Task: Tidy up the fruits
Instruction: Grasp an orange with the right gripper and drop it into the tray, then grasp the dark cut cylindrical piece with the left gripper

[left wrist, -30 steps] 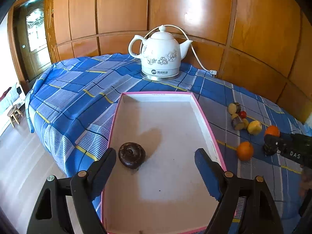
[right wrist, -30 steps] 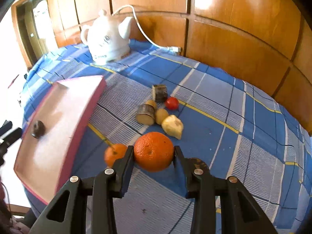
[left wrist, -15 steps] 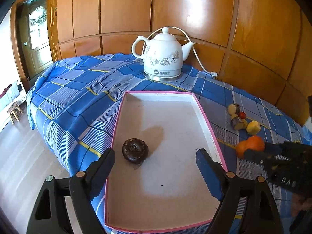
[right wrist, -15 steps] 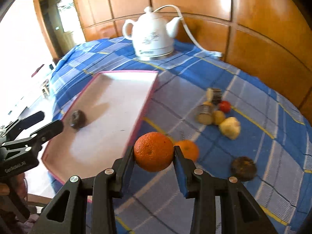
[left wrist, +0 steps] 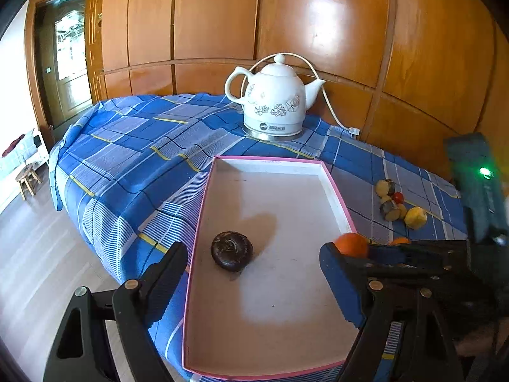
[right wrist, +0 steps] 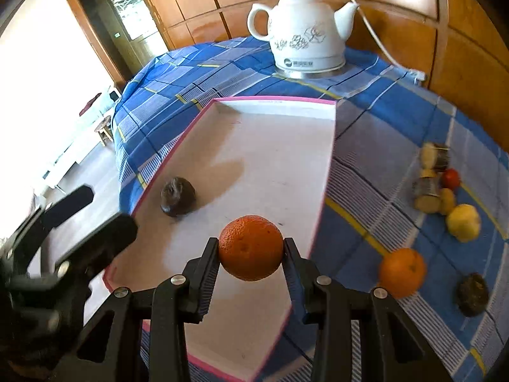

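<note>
- right claw (right wrist: 251,254) is clamped on an orange (right wrist: 251,247), holding it over the near right part of the pink-edged tray (right wrist: 331,133)
- left claw (left wrist: 254,283) sits wide with nothing in it, at the tray's near end
- one dark fruit (left wrist: 232,250) lies in the tray
- second orange (right wrist: 402,272) and the rest sit on the blue checked cloth (right wrist: 375,165)
</note>
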`<act>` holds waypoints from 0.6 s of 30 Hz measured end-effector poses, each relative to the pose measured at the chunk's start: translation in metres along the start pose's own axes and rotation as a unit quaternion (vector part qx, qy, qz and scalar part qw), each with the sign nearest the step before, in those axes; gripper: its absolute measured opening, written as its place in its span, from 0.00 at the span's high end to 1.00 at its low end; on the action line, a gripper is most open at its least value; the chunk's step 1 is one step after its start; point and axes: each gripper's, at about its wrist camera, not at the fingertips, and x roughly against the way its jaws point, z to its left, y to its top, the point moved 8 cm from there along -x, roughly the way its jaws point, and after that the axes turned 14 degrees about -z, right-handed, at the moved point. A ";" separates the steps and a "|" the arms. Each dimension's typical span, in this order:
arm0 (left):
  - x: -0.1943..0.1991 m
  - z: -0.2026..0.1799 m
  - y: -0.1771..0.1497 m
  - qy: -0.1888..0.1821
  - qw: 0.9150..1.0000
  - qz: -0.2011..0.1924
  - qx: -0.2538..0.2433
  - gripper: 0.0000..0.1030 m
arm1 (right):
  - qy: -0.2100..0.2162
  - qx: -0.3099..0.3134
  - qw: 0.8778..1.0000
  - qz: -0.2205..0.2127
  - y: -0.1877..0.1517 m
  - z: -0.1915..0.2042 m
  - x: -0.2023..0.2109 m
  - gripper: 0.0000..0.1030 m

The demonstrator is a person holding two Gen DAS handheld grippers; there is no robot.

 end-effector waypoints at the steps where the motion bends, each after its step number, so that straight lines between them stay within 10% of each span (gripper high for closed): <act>1: 0.000 0.003 0.001 0.002 1.000 -0.002 0.005 0.17 | 0.001 -0.003 1.000 0.002 0.001 0.001 -0.004 0.62; 18: 0.003 0.007 0.004 0.005 1.000 -0.005 0.008 0.17 | -0.021 -0.022 0.999 -0.022 0.007 -0.014 0.007 0.58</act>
